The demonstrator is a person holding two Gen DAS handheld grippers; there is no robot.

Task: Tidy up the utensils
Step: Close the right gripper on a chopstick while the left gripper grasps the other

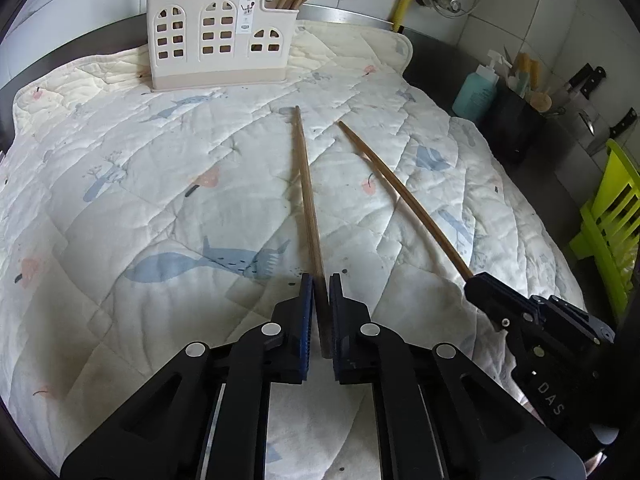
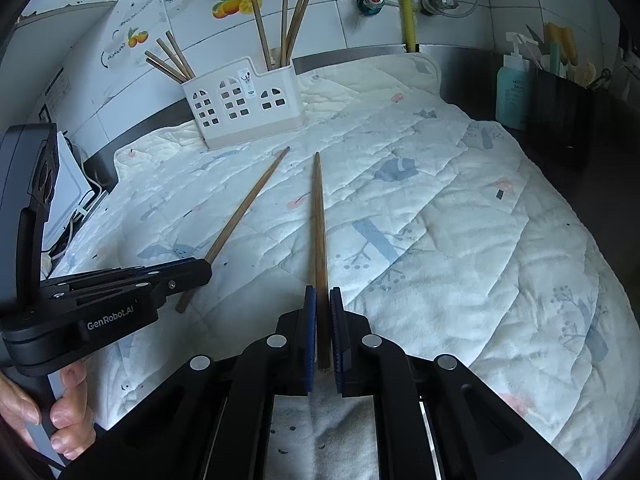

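Chopsticks in hand, one per gripper: left gripper (image 1: 320, 292) and right gripper (image 2: 323, 300) each pinch a thick end mid-quilt (image 1: 120, 200), tips toward the far-edge caddy (image 1: 212, 40); pickup looks done, next lift and drop into a compartment.

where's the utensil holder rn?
The utensil holder stands at the quilted mat's far edge by the wall, left of centre, beyond both held chopsticks' tips.

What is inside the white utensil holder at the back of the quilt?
The white utensil holder has wooden chopsticks standing in its right compartment and more leaning out of its left. Their lower ends are hidden by the walls, and the middle compartment's contents cannot be seen.
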